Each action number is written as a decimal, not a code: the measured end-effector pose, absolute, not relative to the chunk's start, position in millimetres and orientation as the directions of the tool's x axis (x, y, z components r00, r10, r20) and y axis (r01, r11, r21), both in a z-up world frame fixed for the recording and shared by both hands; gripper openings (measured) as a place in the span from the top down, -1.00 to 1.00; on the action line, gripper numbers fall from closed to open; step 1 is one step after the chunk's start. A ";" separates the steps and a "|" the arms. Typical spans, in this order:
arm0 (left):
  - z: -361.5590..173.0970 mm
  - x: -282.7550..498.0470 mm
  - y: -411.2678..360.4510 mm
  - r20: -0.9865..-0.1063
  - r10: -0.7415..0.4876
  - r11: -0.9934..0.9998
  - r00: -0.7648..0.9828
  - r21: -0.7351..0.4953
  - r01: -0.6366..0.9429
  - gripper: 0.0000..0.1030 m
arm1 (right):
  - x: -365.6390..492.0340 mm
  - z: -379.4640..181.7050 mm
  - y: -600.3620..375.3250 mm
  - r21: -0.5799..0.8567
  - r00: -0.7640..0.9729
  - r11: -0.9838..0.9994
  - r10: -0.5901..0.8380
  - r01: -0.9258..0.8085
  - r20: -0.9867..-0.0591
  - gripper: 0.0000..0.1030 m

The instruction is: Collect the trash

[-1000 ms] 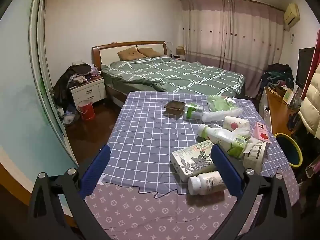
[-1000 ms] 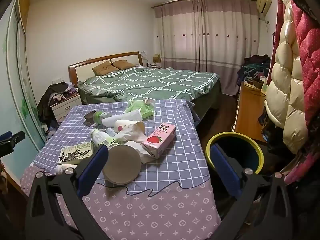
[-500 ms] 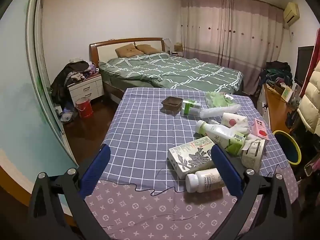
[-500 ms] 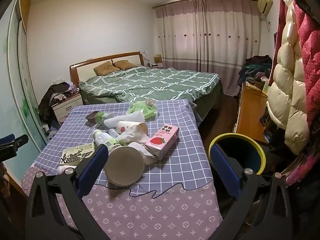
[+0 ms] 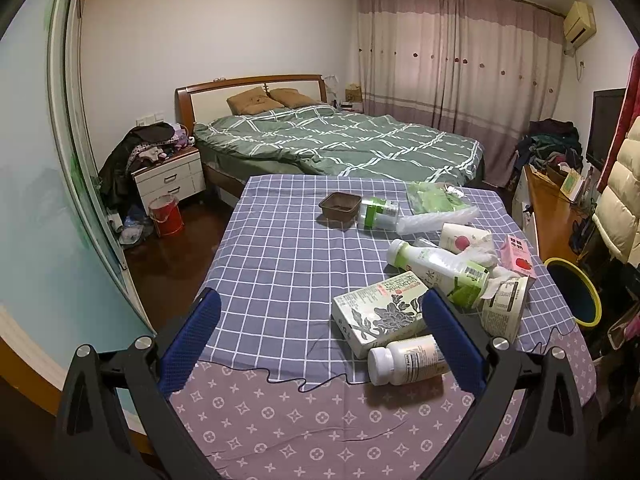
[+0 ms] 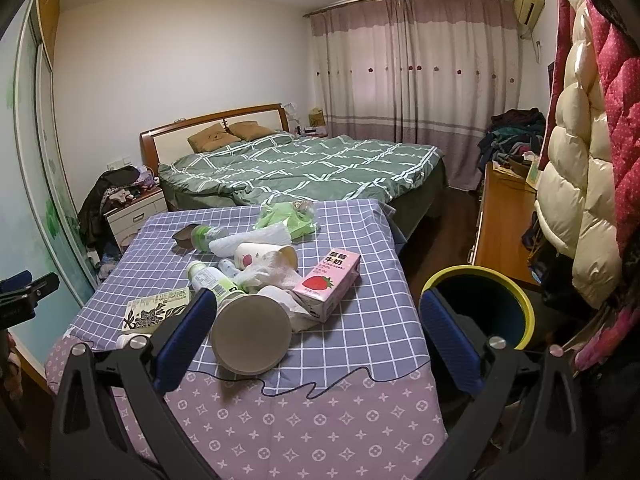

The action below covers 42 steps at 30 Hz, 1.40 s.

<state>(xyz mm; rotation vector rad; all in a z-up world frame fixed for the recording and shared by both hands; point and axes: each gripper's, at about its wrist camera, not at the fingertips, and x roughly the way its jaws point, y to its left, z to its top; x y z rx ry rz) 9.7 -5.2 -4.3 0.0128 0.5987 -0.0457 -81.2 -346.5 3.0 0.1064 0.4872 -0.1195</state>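
Trash lies on a table with a checked cloth (image 5: 280, 264): a white pill bottle (image 5: 404, 360), a floral box (image 5: 380, 312), a green-label bottle (image 5: 436, 268), a pink strawberry milk carton (image 6: 328, 284), a paper cup (image 6: 252, 334), crumpled tissue (image 6: 276, 272), a green bag (image 6: 288, 220) and a brown tray (image 5: 340, 206). My left gripper (image 5: 316, 336) is open and empty above the table's near edge. My right gripper (image 6: 316, 332) is open and empty, with the paper cup by its left finger. A yellow-rimmed bin (image 6: 480, 308) stands right of the table.
A bed with a green quilt (image 5: 340, 144) lies behind the table. A wooden desk (image 6: 504, 216) and hanging padded coats (image 6: 580, 184) are on the right. A nightstand (image 5: 168, 176) and red bucket (image 5: 166, 216) are at the left by a sliding wardrobe.
Both grippers have drifted slightly, the views shifting a little over the table. Both stay open and empty. Nothing on the table has moved.
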 end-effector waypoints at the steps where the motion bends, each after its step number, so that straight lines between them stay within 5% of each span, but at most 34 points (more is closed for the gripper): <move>1: -4.5 9.8 -5.9 -0.563 -0.039 0.999 0.825 -0.001 0.047 -0.93 | -81.8 2.2 -347.1 0.074 0.877 0.988 -0.088 0.139 -0.472 -0.88; 42: -11.5 10.6 -5.2 -0.576 -0.037 0.999 0.816 0.004 0.048 -0.93 | -75.7 -6.8 -348.8 0.079 0.868 0.987 -0.081 0.137 -0.490 -0.88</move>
